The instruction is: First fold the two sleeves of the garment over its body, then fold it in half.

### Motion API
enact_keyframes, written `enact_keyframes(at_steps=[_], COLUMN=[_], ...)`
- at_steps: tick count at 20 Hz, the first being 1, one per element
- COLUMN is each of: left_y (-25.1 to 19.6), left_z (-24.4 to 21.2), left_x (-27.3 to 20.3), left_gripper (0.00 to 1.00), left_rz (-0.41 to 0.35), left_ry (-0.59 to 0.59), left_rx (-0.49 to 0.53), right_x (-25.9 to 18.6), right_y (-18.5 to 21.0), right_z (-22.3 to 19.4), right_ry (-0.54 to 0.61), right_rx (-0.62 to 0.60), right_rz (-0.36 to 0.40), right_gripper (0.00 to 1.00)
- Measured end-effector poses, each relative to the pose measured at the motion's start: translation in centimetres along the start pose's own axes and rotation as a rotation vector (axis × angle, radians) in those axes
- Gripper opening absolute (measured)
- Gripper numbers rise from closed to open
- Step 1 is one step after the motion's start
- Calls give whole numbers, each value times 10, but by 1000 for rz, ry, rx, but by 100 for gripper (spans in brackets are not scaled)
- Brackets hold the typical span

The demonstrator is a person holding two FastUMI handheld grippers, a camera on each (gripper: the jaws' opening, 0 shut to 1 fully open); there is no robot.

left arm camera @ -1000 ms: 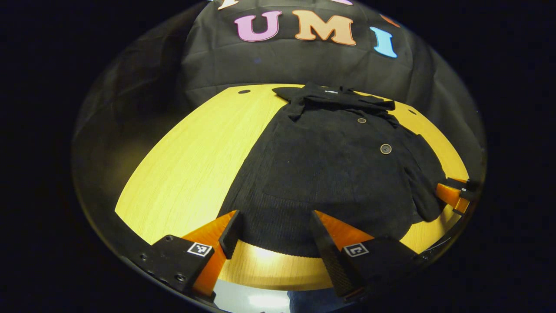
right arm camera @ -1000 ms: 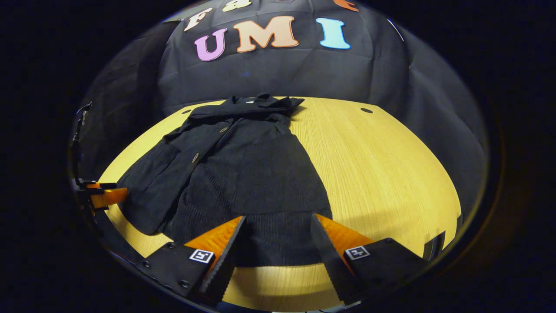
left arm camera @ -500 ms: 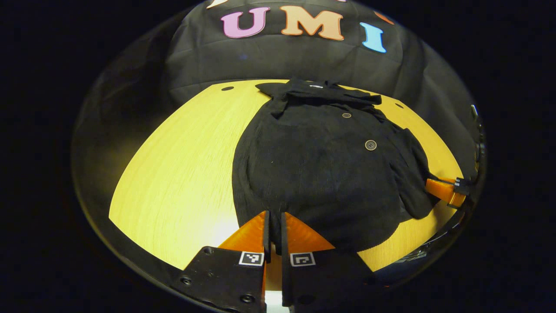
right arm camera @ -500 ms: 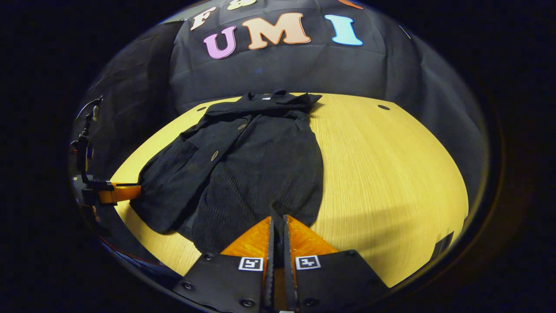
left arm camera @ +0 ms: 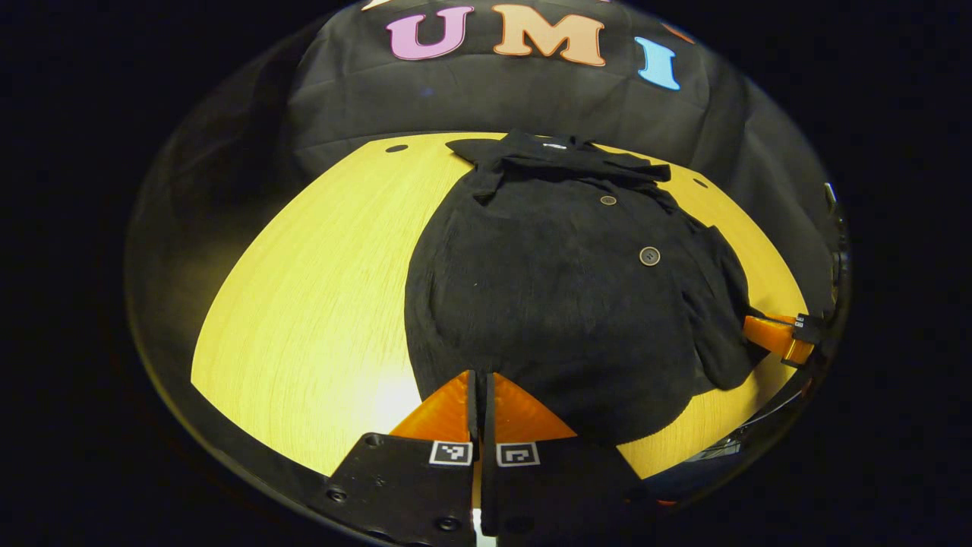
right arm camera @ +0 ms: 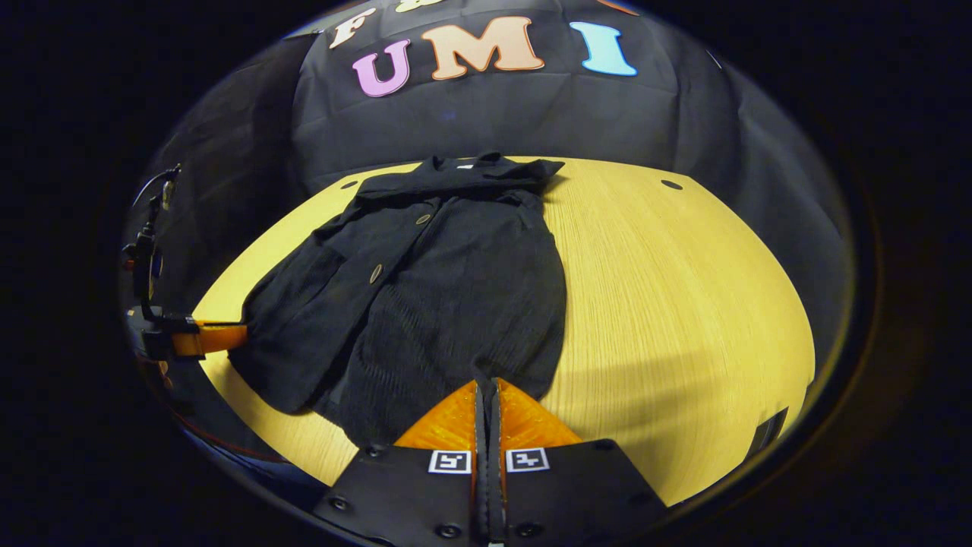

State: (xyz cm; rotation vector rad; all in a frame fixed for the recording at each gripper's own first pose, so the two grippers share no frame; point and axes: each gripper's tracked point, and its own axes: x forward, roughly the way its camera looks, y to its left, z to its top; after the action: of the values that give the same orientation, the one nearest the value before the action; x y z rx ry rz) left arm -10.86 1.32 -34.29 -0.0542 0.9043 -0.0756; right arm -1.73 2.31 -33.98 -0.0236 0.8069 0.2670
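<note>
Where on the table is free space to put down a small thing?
The yellow wooden round table is bare between the black buttoned garment and its right rim, and likewise on the garment's other side. It is crowded at the near hem, where the left gripper and right gripper pinch.

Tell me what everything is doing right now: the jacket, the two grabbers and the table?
Jacket: lying flat on the table, buttoned, sleeves folded over its body, not yet folded in half.
Left hand-held gripper: shut on the jacket's bottom hem.
Right hand-held gripper: shut on the bottom hem at the other corner.
Table: bare wood beside the jacket.
</note>
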Motion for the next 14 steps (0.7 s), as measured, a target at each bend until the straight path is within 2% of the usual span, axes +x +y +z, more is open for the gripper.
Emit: enact_keyframes(at_steps=[4,14], left_y=[-8,-15], left_z=[37,149], left_x=[-5,2], left_gripper=[0,0], left_rz=[-62,-156], left_ry=[-63,-230], left_rx=[-31,36], right_x=[-8,-11], right_y=[1,8], right_z=[26,127], right_ry=[-44,-184], right_rx=[10,-38], right_rz=[5,-32], right_gripper=[2,2])
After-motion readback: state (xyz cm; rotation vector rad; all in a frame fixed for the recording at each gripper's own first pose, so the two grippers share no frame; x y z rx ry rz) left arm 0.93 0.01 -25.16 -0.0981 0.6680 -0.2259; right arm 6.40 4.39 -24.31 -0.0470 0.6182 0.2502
